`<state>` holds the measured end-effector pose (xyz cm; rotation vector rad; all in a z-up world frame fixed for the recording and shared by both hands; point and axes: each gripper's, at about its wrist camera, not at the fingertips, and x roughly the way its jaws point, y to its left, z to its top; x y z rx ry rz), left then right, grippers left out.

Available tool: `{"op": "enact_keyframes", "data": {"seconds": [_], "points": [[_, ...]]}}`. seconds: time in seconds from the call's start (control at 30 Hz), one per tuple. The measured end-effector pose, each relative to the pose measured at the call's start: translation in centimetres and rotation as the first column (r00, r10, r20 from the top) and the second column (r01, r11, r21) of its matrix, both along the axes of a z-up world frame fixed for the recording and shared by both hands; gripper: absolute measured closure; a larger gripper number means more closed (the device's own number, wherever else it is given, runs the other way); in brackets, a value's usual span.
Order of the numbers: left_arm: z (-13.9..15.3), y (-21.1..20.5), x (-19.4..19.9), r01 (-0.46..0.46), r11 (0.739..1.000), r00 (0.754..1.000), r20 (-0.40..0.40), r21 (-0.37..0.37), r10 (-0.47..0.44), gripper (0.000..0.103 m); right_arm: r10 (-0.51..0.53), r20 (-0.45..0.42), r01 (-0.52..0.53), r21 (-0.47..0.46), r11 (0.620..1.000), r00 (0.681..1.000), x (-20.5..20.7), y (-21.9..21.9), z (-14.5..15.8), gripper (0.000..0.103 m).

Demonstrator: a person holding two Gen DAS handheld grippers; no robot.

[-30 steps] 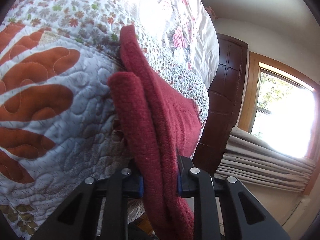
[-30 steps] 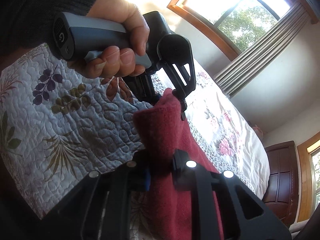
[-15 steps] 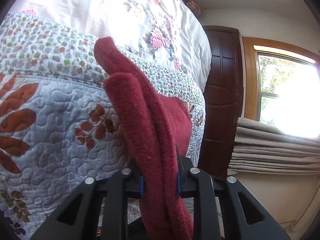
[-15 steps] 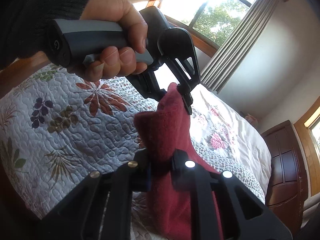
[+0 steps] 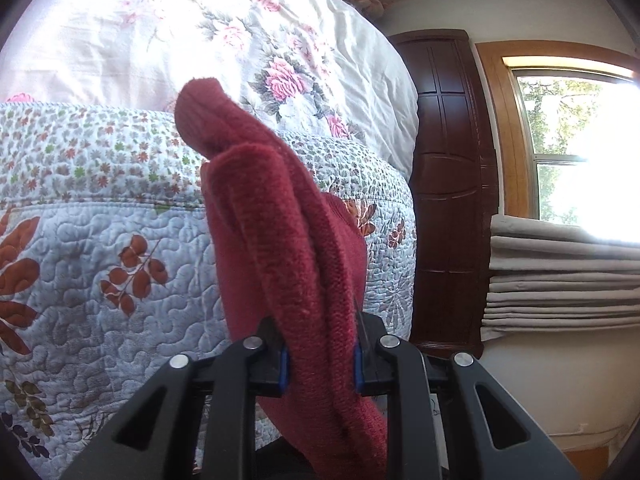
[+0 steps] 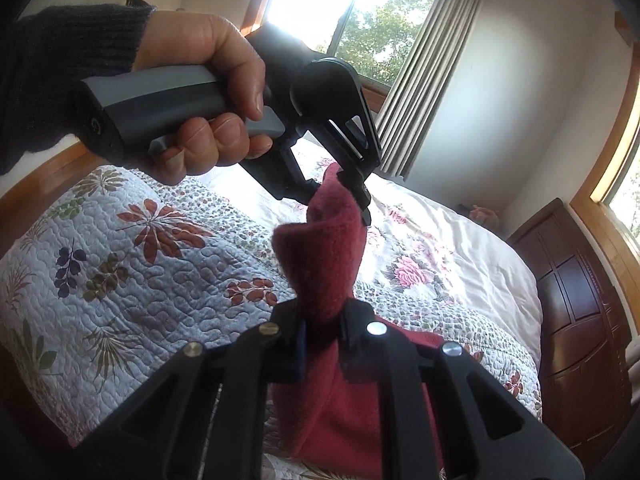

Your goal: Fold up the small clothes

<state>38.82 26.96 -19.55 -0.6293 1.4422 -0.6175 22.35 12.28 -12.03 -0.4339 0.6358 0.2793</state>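
Item: dark red knitted woollen garment (image 5: 288, 240), small, lifted above the quilted leaf-print bedspread (image 5: 100, 260), its lower part trailing toward the bed. Left gripper (image 5: 320, 360): fingers closed on a thick fold. Right gripper (image 6: 322, 344): fingers closed on a neighbouring bunch; the left tool's tips pinch the top edge just beyond. Which edge or corner each holds cannot be told, probably the hem. Handling note: draw the two grips apart until the edge is taut, then lower the cloth flat and square before folding.
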Motion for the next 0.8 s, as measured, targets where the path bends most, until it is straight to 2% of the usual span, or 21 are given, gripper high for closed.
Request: {"op": "enact_keyframes", "data": {"seconds": [0.17,0.4,0.8], "points": [[1.5,-2.8,0.2,0.036,0.999,0.999,0.017,0.041,-0.036,0.081,-0.036,0.005,0.036,0.044,0.998,0.999,0.0,-2.5,0.9,0.093],[2.3,-7.6,0.2,0.089,0.992,0.995,0.032,0.094,-0.093,0.081,-0.094,0.0,0.093,0.099,0.991,0.996,-0.5,-6.5,1.2,0.093],[-0.1,-15.5,0.1,0.164,0.963,0.986,-0.001,0.216,-0.168,0.081,-0.18,-0.063,0.19,0.222,0.956,0.982,-1.2,-13.6,-1.2,0.093]]}}
